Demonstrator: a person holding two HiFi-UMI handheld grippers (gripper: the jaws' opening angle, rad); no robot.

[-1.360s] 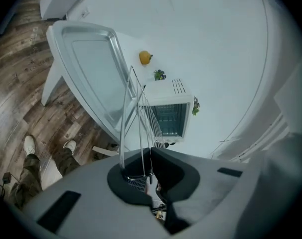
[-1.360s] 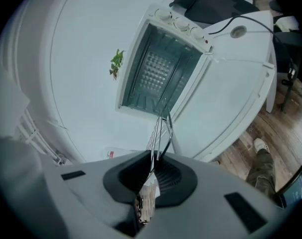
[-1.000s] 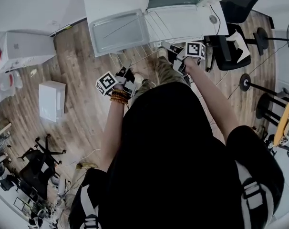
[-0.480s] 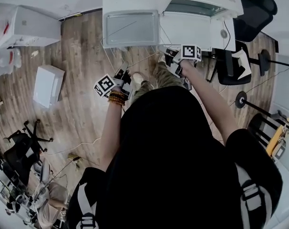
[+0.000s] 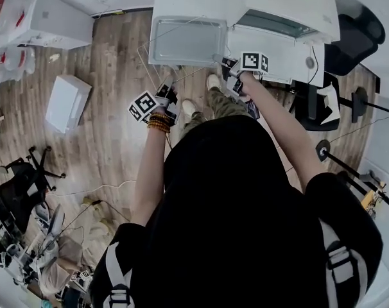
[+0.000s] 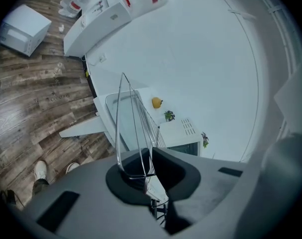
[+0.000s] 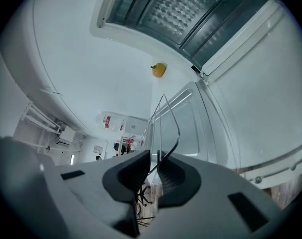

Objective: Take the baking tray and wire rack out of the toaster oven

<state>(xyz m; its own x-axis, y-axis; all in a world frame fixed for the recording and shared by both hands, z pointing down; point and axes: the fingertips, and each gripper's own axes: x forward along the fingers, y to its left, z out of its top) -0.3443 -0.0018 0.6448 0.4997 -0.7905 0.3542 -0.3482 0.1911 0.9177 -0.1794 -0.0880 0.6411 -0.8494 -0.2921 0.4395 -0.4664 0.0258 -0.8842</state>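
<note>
wire rack (image 6: 117, 128) | pinched in left gripper (image 6: 148, 157); also in right gripper (image 7: 152, 164)

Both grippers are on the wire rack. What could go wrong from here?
The left gripper and right gripper each pinch just one thin wire of the wire rack, so it may slip or twist. The rack hangs close to the baking tray and the open oven door; it might snag or knock them.
</note>
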